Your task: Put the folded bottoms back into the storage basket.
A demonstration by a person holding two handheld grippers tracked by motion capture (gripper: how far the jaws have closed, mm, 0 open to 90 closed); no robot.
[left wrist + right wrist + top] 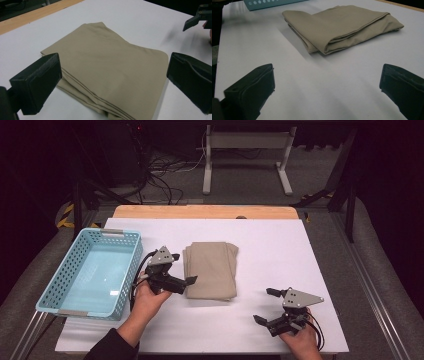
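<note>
I see a light blue basket (125,251) at the table's left side, its perforated plastic walls just beside my left gripper (182,270). Nothing lies between that gripper and the cloth (211,269), and nothing stands between the cloth and my right gripper (265,306). The cloth sits near the middle of the white table (280,245), folded into a rough rectangle of tan, smooth, matte fabric with stacked layers showing along one edge. In the left gripper view the cloth (110,72) lies between my spread jaws, its near edge close under them. The left gripper (112,80) is wide apart, gripping nothing. In the right gripper view the right gripper (327,87) is also wide apart over bare table, well short of the cloth (342,25). There is free white surface to the right of the cloth and in front of it; the basket closes off the left.
</note>
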